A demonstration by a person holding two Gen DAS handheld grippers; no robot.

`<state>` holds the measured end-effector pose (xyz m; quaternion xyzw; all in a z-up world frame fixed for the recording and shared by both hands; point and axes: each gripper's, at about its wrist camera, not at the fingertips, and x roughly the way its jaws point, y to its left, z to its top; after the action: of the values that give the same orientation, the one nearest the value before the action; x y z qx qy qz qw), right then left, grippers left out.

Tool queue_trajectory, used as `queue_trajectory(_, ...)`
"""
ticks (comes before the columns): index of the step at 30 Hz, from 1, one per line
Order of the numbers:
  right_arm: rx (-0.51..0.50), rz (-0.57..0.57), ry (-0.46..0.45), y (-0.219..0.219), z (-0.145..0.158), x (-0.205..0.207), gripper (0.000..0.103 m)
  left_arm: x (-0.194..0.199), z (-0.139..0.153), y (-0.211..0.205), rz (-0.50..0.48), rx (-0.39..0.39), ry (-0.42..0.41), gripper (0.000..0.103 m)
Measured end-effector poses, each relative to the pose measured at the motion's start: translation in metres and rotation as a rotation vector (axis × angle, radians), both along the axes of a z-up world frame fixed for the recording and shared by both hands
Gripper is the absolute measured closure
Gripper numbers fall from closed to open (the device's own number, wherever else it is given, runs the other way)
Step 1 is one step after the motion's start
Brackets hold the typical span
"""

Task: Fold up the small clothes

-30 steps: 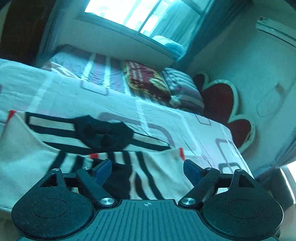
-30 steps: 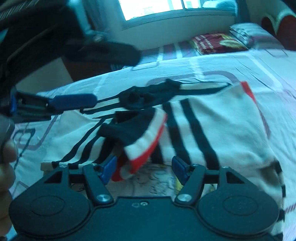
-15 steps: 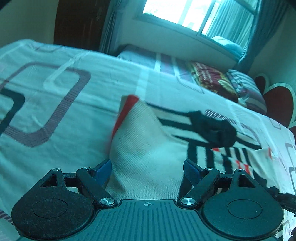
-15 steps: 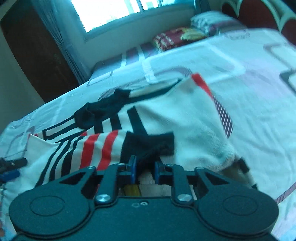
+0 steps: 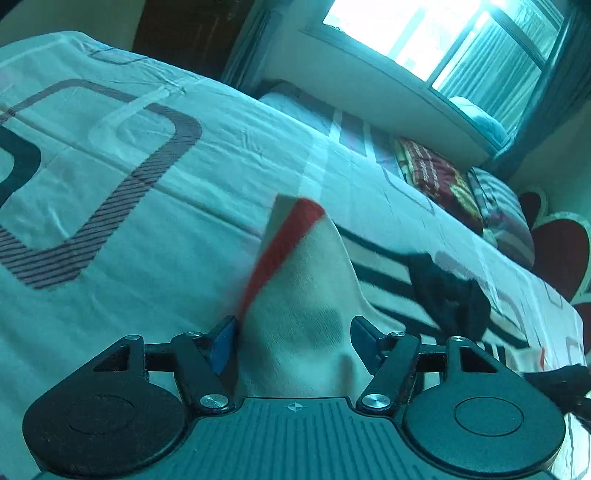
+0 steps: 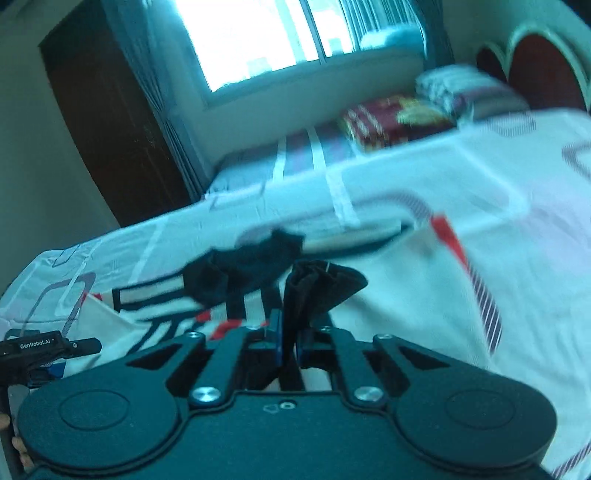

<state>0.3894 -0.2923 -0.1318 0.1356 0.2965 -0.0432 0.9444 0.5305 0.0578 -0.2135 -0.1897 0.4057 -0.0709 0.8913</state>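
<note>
1. The garment (image 5: 306, 325) is a small cream top with black stripes, red trim and black cuffs. It lies spread on the bed sheet (image 5: 110, 192) directly ahead of both grippers.

2. One cream corner with a red edge band (image 5: 284, 243) rises in a peak between the fingers of the left gripper (image 5: 293, 345) and stands above them.

3. The left gripper's jaws have just been closing and stand partly apart. The cloth fills the gap between them. The left pad (image 5: 221, 345) sits at the cloth's red-edged side. Whether either pad presses the cloth cannot be told.

4. The right gripper (image 6: 290, 341) is clamped tight on a black cuff (image 6: 317, 288). The cuff bunches up and fans out just beyond the pads.

5. A second black bunch of cloth (image 6: 243, 266) lies on the striped part just left of and beyond the right gripper's tips.

6. In the right wrist view the left gripper's fingers (image 6: 48, 345) show low at the far left, over the garment's striped edge.

7. Beyond the garment, farther along the bed, lie a dark red patterned blanket (image 5: 432, 177) and a striped pillow (image 5: 498, 218). A window (image 6: 266, 33) stands behind them. The right wrist view is blurred.
</note>
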Motion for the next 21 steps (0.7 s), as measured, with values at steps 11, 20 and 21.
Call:
queue_trajectory(11, 0.021, -0.076, 0.166, -0.036, -0.043, 0.0, 0.095, 0.03, -0.008, -0.011, -0.006, -0.001, -0.008, 0.086)
queue_trajectory(20, -0.046, -0.1, 0.18, -0.046, -0.052, 0.009, 0.097, 0.028, -0.014, -0.012, 0.054, 0.033, -0.062, 0.09)
queue_trajectory(21, -0.058, -0.097, 0.177, -0.045, -0.051, 0.007, 0.095, 0.026, -0.011, -0.015, 0.046, 0.061, -0.071, 0.089)
